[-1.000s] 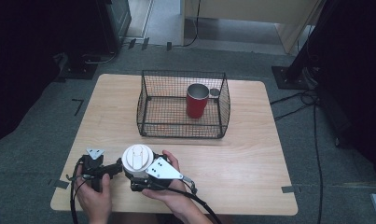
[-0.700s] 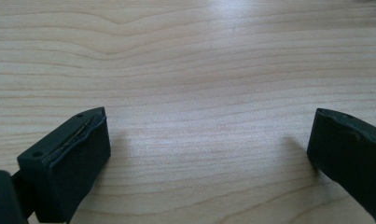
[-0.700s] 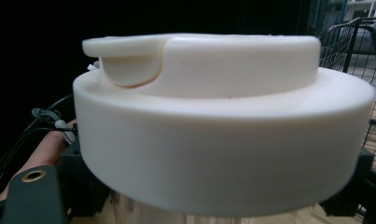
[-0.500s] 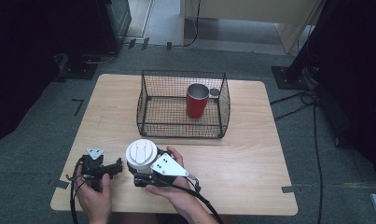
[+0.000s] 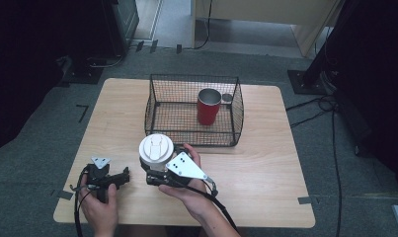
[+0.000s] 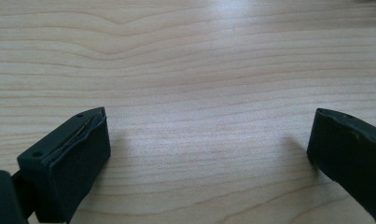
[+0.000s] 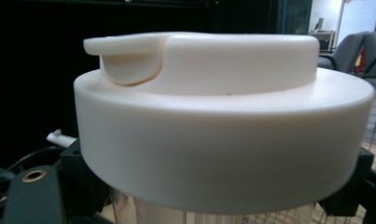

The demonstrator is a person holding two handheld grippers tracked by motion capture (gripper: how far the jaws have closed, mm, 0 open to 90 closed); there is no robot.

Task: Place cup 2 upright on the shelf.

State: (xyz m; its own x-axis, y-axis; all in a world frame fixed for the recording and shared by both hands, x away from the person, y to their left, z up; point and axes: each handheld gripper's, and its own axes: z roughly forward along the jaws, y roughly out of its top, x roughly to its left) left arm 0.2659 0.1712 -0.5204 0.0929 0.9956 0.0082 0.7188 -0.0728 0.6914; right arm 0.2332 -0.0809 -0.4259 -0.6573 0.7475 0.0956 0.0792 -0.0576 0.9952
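While the left gripper [image 5: 118, 178] gapes empty over pale wooden table [image 5: 265, 187], right gripper [image 5: 154, 175] clamps white-lidded cup [image 5: 156, 149]

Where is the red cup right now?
In the high view, the red cup stands upright inside the wire basket, toward its right side, with a small round silver thing just beside it.

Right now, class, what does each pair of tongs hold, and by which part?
The right tongs grip the white-lidded cup around its body just below the lid. The left tongs stand open over the table, holding nothing.
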